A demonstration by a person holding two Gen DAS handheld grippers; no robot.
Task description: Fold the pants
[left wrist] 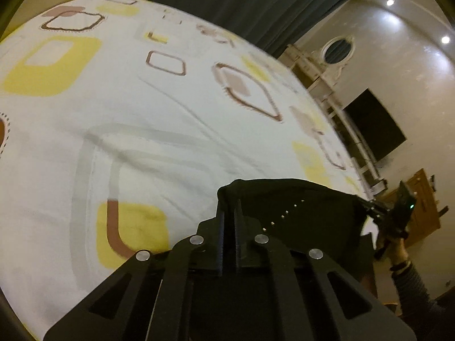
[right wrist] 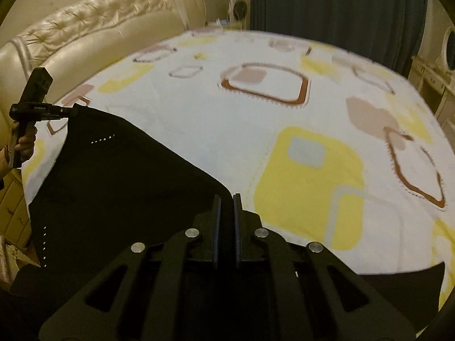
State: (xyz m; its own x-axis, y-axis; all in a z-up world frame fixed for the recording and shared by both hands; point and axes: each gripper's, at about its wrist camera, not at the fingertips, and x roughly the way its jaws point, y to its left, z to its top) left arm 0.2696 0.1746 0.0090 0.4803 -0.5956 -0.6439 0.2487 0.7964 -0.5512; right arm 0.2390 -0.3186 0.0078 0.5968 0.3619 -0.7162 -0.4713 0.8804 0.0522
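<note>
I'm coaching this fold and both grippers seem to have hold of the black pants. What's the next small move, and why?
Probably carry both corners forward over the bed together. The left gripper and right gripper are each shut on an edge of the black pants, which hang stretched between them above the patterned sheet, with open sheet ahead.

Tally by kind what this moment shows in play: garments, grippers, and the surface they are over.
Pants, black with small studs: 1
Grippers, left gripper and right gripper, each shut on an edge of the pants: 2
Bed, under a patterned white, yellow and brown sheet: 1
Total: 4
</note>
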